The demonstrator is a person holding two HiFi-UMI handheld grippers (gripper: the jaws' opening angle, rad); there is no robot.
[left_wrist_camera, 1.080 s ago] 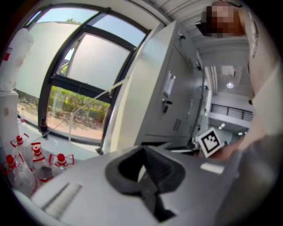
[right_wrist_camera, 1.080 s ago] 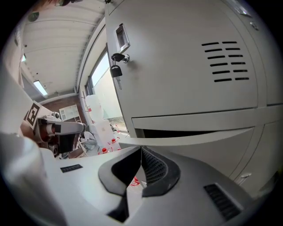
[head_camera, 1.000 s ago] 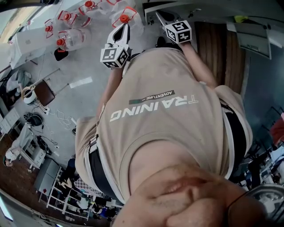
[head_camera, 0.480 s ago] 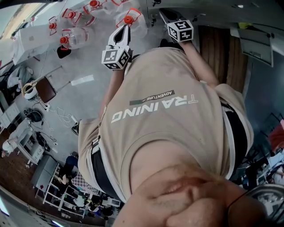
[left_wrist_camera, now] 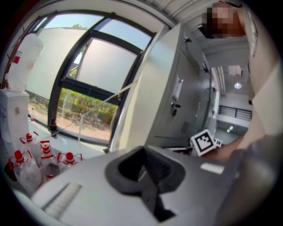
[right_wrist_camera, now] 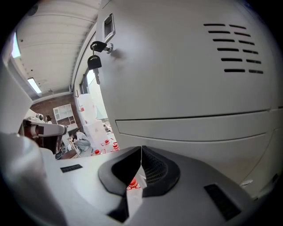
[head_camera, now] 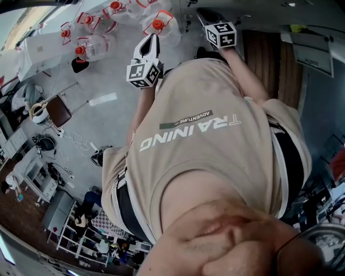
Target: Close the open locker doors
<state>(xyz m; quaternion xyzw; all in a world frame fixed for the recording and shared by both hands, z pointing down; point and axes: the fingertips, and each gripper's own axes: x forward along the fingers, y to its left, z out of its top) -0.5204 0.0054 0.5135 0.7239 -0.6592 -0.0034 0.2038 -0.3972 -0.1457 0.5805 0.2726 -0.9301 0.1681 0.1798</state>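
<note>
My right claw (right_wrist_camera: 141,165) is clenched on nothing, jaws together with only a thin slit between them, and it is held up close to the face of the open locker door (right_wrist_camera: 185,88). My left claw (left_wrist_camera: 145,165) is clenched and empty too, held farther out to the side. I judge I am at the approach: the door is not yet swung home, since past its lock-side edge I can see through to the room beyond. The next move calls for a flat push with the shut right claw against the panel, low and near the free edge rather than the hinge side, keeping clear of the key (right_wrist_camera: 95,59) hanging from the lock so it is not bent or knocked.

The right gripper view alone gives the key and the vent slots (right_wrist_camera: 234,44) at the door's upper corner, but it hides how far the door stands open. The left gripper view supplies that: the door (left_wrist_camera: 177,103) seen at an angle against the locker bank, the window (left_wrist_camera: 93,84) behind, and jugs (left_wrist_camera: 31,154) on the floor. The head view is mostly my shirt (head_camera: 205,140); it shows both claws raised ahead of me, left (head_camera: 151,42) and right (head_camera: 206,15), well apart
</note>
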